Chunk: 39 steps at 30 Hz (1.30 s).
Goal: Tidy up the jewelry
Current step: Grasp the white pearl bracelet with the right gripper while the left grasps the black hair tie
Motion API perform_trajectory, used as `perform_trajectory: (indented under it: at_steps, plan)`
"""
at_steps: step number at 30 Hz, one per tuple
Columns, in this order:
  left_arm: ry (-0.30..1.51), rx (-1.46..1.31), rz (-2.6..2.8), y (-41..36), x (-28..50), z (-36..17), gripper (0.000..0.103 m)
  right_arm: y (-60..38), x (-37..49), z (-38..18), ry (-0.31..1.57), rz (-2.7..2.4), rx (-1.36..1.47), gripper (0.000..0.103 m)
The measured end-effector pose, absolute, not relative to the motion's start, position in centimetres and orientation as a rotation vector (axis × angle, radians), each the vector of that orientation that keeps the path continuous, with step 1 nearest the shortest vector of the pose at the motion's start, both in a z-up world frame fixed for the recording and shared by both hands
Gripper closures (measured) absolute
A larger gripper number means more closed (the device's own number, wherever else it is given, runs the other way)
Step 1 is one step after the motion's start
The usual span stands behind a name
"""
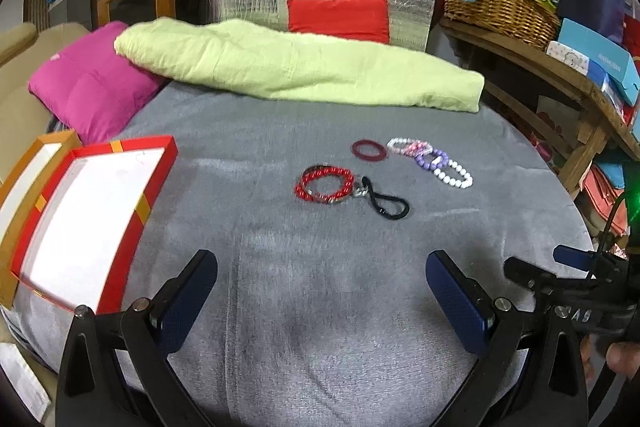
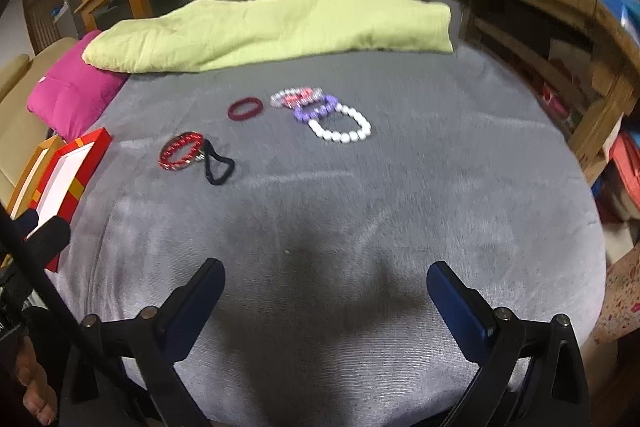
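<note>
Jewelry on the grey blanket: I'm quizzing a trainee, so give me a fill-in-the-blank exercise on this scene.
1. The white bead bracelet overlaps the ____ bead bracelet beside it.
2. The red box with a white inside holds ____ pieces of jewelry.
3. The red bead bracelet touches a ____ cord loop.
4. The left gripper and the right gripper both stand ____ above the grey blanket.

Missing words: purple; no; black; open

You've got bare grey surface (image 1: 320,307) btwn you & the bracelets (image 1: 326,183). Red box (image 1: 156,187) blocks the left, green blanket (image 1: 300,67) the back.
</note>
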<state>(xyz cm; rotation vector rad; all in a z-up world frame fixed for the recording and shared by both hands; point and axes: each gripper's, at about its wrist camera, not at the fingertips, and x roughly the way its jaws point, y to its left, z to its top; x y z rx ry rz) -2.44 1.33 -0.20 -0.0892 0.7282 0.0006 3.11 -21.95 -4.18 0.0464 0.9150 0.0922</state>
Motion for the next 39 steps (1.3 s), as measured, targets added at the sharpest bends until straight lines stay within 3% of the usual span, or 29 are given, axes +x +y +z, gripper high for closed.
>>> perform_trajectory:
  at_steps: [4, 8, 18, 22, 26, 29, 30, 31, 39]
  plan:
    - [0.756, -0.107, -0.007, 1.9, -1.8, -1.5, 0.0, -24.2, 4.9, -4.8, 0.966, 0.089, 0.123, 0.017]
    - [0.766, -0.118, -0.016, 2.1, -1.3, -2.3, 0.0, -26.1, 8.1, -4.7, 0.992, 0.081, 0.174, 0.021]
    - [0.812, -0.152, -0.005, 3.2, 0.4, -4.1, 0.0, -26.6, 17.1, -5.3, 1.066, 0.071, 0.196, 0.043]
    - [0.817, -0.164, -0.012, 3.4, 0.9, -4.3, 0.0, -27.0, 20.6, -6.6, 1.111, 0.051, 0.229, 0.06]
    - [0.824, -0.163, -0.013, 3.5, 1.4, -4.5, 0.0, -26.4, 22.8, -7.8, 1.143, 0.032, 0.207, 0.064]
    - [0.827, -0.162, -0.015, 3.4, 1.8, -4.6, 0.0, -25.5, 23.3, -7.7, 1.128, 0.03, 0.162, 0.078]
    - [0.828, -0.158, -0.016, 3.3, 2.0, -4.5, 0.0, -25.2, 23.4, -7.6, 1.128, 0.033, 0.148, 0.089]
    - [0.828, -0.153, -0.017, 3.1, 2.2, -4.5, 0.0, -24.9, 23.4, -7.6, 1.129, 0.031, 0.123, 0.093]
    - [0.839, -0.122, -0.057, 0.7, 5.6, -3.8, 0.0, -24.5, 20.4, -6.6, 1.083, 0.057, 0.055, 0.093]
